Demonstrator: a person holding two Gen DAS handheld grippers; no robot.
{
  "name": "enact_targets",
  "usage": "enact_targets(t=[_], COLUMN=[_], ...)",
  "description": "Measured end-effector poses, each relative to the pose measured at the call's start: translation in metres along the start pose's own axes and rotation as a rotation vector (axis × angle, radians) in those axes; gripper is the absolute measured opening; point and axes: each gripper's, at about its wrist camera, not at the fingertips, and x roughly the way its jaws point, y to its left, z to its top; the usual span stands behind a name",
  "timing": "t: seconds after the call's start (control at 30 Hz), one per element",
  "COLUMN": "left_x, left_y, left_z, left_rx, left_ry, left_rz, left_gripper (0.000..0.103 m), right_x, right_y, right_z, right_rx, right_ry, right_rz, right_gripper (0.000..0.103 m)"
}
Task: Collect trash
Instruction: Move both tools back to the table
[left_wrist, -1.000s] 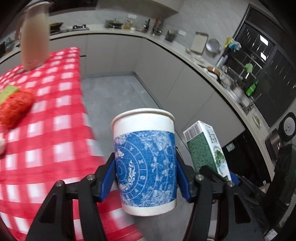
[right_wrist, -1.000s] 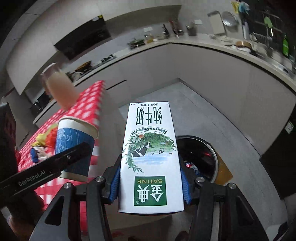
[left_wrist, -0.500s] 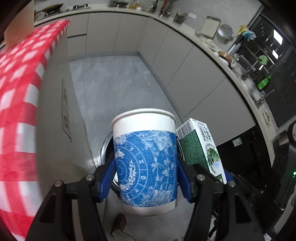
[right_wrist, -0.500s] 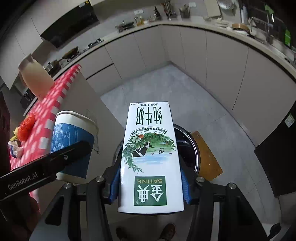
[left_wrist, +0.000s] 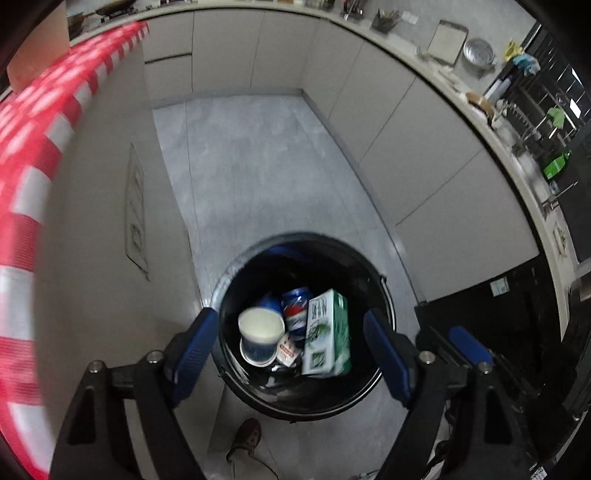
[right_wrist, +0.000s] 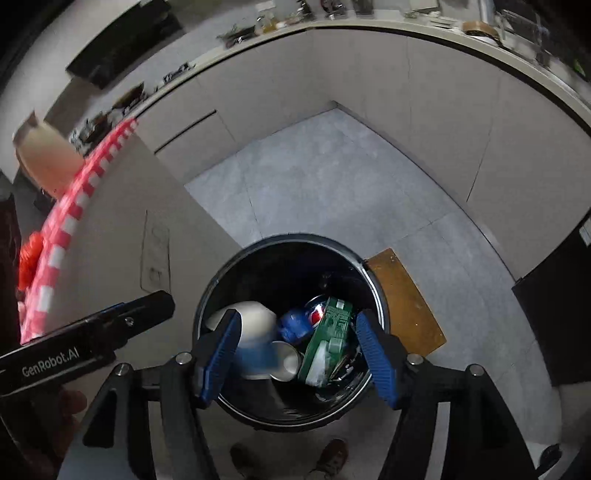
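Left gripper (left_wrist: 291, 354) spread wide, empty, above the black trash bin (left_wrist: 384, 295); right gripper (right_wrist: 295, 354) likewise gaping, holding nothing. Paper cup (left_wrist: 260, 341) and milk carton (left_wrist: 327, 334) down inside, beside a Pepsi can (left_wrist: 295, 314).

Black bin (left_wrist: 373, 391) on grey floor (left_wrist: 258, 166)

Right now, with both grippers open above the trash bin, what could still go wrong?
1. The paper cup and milk carton look blurred, probably still falling; they may bounce before they settle in the trash bin.
2. The left gripper and right gripper hang close together over the rim, so they might collide when lifted.
3. A shoe stands right beside the bin and could knock it.
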Motion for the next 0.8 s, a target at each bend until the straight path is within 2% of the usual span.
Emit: enact_targets(t=[0.33,0.57,0.8], left_x=[-0.079,-0.113,-0.152], left_y=[0.015,0.041,0.092], left_z=[0.006,0.002,-0.015], left_rx=[0.015,-0.024,-0.1], left_ry=[-0.118,-0.185,-0.248], left_rz=[0.001,0.027,0.092], left_gripper=[0.082,0.082,0.082], right_x=[-0.056,-0.088,-0.098], right_y=[0.029,0.084,0.148], right_z=[0.002,-0.003,-0.011], right_rx=[-0.017,-0.08,-0.156], right_ry=[-0.069,-0.106,-0.119], right_rz=[0.044,0.109,0.197], right_gripper=[0.067,0.067,0.067])
